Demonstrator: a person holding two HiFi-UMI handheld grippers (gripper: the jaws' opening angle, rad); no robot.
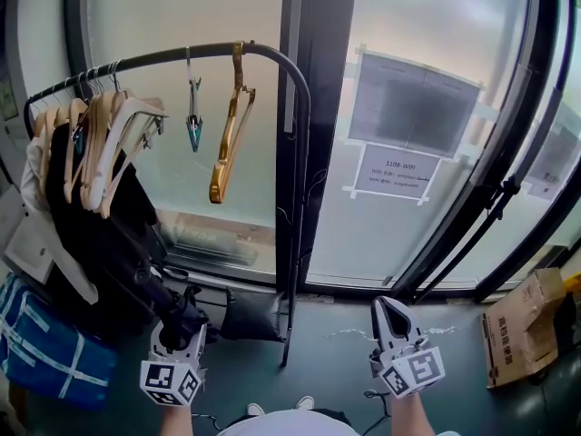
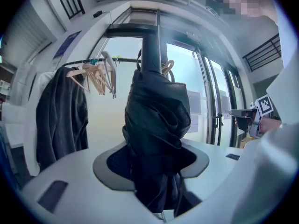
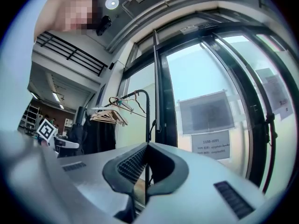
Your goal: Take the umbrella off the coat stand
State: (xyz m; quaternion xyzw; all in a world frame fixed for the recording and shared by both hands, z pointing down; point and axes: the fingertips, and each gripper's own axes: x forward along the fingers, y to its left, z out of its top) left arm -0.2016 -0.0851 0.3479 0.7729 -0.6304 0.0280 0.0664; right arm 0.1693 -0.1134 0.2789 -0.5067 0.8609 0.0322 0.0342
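Frosted glass fills the upper and right head view. The black stand arches across the upper left, with wooden hangers and a dark coat bunched at its left end and a blue bag in the lower left corner.

The folded black umbrella lies low at the left, just under the coat. The left gripper is clamped on its bunched fabric at mid width. The right gripper, at lower centre-right, has its jaws pressed together on nothing.

The umbrella seems to be gripped and nearly free. I cannot tell whether its far end touches the coat. The next move likely calls for drawing it toward the bottom of the frame, clear of the coat and hangers, without snagging.
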